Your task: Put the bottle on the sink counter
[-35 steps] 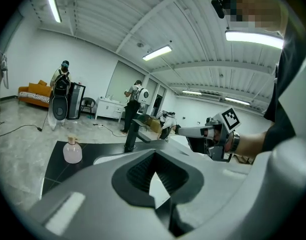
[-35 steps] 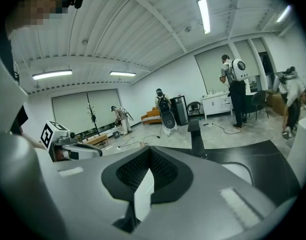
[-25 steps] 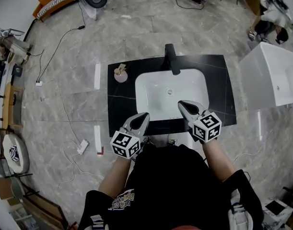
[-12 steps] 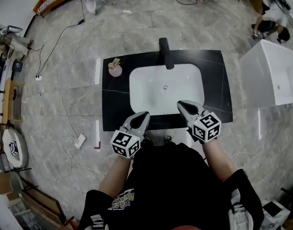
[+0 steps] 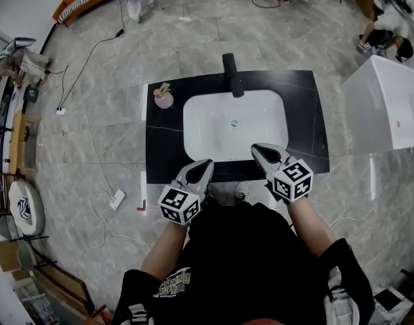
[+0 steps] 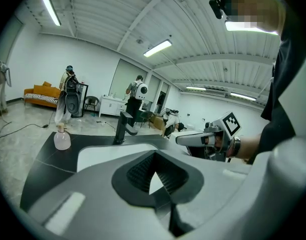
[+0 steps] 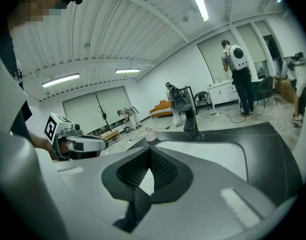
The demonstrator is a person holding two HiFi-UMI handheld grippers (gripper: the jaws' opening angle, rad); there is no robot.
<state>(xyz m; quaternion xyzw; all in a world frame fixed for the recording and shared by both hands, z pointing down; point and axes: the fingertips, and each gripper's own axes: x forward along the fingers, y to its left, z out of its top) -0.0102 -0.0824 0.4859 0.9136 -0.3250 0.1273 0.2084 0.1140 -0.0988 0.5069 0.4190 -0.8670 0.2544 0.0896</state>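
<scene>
The black rectangular stone sink counter [image 5: 305, 114] fills the middle of the head view, with the white rectangular basin [image 5: 193, 124] sunk in its centre. The black upright faucet [image 5: 231, 76] stands at the basin's upper edge. The pale round plastic bottle [image 5: 164, 99] stands on the counter's upper left corner, left of the faucet. The white boxy tub [image 5: 389, 110] stands apart at the right.

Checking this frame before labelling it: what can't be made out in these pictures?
Bottle: too small in every view to read a label or see its contents.
Counter, near edge: head view, partly hidden by the left gripper and right gripper.
White unit: head view, cut off by the right edge.
Basin, near side: both gripper views, covered by each gripper's own body.
</scene>
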